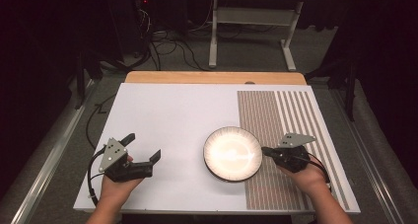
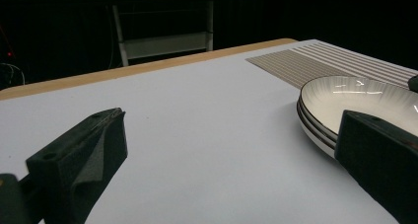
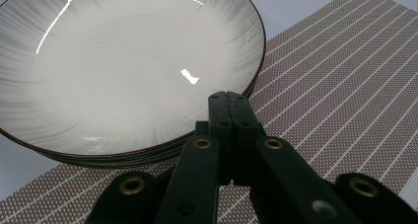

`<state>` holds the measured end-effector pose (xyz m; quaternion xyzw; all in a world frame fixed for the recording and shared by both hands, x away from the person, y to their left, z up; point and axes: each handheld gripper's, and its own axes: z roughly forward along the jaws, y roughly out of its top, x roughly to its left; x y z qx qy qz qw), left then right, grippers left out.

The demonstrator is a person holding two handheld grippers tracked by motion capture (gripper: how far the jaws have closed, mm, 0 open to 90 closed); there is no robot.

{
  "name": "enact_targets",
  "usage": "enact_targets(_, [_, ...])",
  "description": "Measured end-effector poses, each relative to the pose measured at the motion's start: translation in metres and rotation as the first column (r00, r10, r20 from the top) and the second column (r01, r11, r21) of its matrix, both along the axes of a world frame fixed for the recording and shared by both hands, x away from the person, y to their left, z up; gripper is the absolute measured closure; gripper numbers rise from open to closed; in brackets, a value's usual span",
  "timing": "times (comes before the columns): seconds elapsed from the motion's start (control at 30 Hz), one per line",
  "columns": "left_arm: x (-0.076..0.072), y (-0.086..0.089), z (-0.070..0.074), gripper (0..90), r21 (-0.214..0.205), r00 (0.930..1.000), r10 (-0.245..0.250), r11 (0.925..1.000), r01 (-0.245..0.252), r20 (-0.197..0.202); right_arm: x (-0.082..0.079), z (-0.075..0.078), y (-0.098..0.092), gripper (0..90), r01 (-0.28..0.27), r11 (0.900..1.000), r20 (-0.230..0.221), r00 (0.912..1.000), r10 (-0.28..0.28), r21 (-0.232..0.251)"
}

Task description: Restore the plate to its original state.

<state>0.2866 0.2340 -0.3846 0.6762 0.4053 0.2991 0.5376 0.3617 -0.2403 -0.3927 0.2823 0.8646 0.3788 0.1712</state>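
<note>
Two or three shallow white plates (image 1: pixel 232 153) with dark rims and faint grey ribbing sit stacked near the front right of the bench (image 1: pixel 167 120); the left gripper view shows the layered rims (image 2: pixel 315 130), though the exact count is hard to tell. The top plate (image 3: pixel 123 71) holds nothing but glare from the lights. The stack lies half on the white sheet and half on a brown striped placemat (image 1: pixel 276 135) that covers the right part of the bench.

A strip of light wood (image 1: pixel 214 77) runs along the far edge of the bench. Beyond it the room is dark, with a grey carpeted floor, tangled black cables (image 1: pixel 167 49) and the white metal legs of another table (image 1: pixel 254 31).

The left tool (image 1: pixel 146 147) lies low over the white sheet at the front left, held in the person's left hand (image 1: pixel 118 182), well apart from the plates. Its jaws stand wide and released with nothing between them, pointing toward the far right across the bench.

The right tool (image 1: pixel 265 151) comes in from the front right in the right hand (image 1: pixel 308 177), above the placemat. Its jaws are clenched tight together, empty, and their tips (image 3: pixel 229 103) sit right at the near right rim of the stack; whether they touch it I cannot tell.
</note>
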Motion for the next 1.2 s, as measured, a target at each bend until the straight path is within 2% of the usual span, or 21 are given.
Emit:
enact_targets(0.07, [0.0,0.0,0.0,0.0,0.0,1.0,0.0,1.0,0.0,0.0,0.0,0.0,-0.001,90.0,0.006,0.9999,0.01,0.9999,-0.006,0.009])
enact_targets(0.17, [0.0,0.001,0.0,0.0,-0.003,1.0,0.003,1.0,-0.003,-0.001,-0.001,0.003,-0.011,90.0,0.05,0.9978,0.017,0.9985,-0.051,0.042])
enact_targets(0.27, [0.001,0.002,0.0,0.0,-0.003,1.0,0.002,1.0,-0.002,-0.005,-0.003,0.004,-0.018,90.0,0.071,0.9955,0.03,0.9969,-0.073,0.063])
enact_targets(0.3, [0.001,0.002,-0.001,0.0,0.0,1.0,0.003,1.0,-0.003,-0.006,-0.005,0.007,-0.024,85.3,0.104,0.9896,0.027,0.9938,-0.107,0.099])
enact_targets(0.4, [0.002,0.001,-0.001,0.0,-0.003,1.0,0.002,1.0,-0.002,-0.01,-0.01,0.011,-0.033,81.1,0.144,0.9802,0.047,0.9873,-0.152,0.135])
enact_targets(0.57, [0.004,-0.001,-0.001,0.0,0.006,0.9999,-0.005,1.0,0.005,-0.017,-0.022,0.02,-0.047,64.3,0.204,0.9595,0.093,0.9699,-0.225,0.194])
enact_targets(0.6, [0.004,-0.001,-0.001,0.0,0.006,0.9999,-0.005,1.0,0.005,-0.017,-0.022,0.02,-0.047,64.3,0.204,0.9595,0.093,0.9699,-0.225,0.194])
enact_targets(0.63, [0.005,-0.002,-0.002,0.0,0.008,0.9998,-0.007,0.9999,0.007,-0.019,-0.027,0.022,-0.049,56.8,0.214,0.9534,0.109,0.9645,-0.241,0.213])
enact_targets(0.73, [0.006,-0.003,-0.003,0.0,0.006,0.9997,-0.007,1.0,0.007,-0.024,-0.032,0.023,-0.051,41.7,0.22,0.9471,0.116,0.9609,-0.252,0.234])
enact_targets(0.87, [0.008,-0.003,-0.004,0.4,0.001,0.9995,-0.002,1.0,0.002,-0.03,-0.037,0.022,-0.049,18.8,0.214,0.9357,0.17,0.9483,-0.268,0.28])
enact_targets(0.97, [0.011,-0.001,-0.005,0.5,-0.004,0.999,-0.013,0.9999,0.013,-0.044,-0.036,0.021,-0.045,0.8,0.232,0.9242,0.155,0.9451,-0.288,0.303])
enact_targets(1.07, [0.012,-0.001,-0.002,0.4,-0.014,0.9991,-0.021,0.9997,0.021,-0.038,-0.036,0.019,-0.042,0.9,0.24,0.9265,0.154,0.9439,-0.292,0.29])
enact_targets(1.13, [0.012,-0.001,-0.001,0.4,-0.006,0.9992,-0.024,0.9997,0.024,-0.031,-0.036,0.018,-0.04,0.9,0.229,0.9303,0.155,0.9471,-0.281,0.287])
enact_targets(1.2, [0.011,-0.004,-0.001,0.3,0.001,0.9993,-0.029,0.9996,0.029,-0.024,-0.036,0.018,-0.04,1.0,0.225,0.9326,0.164,0.9467,-0.278,0.283])
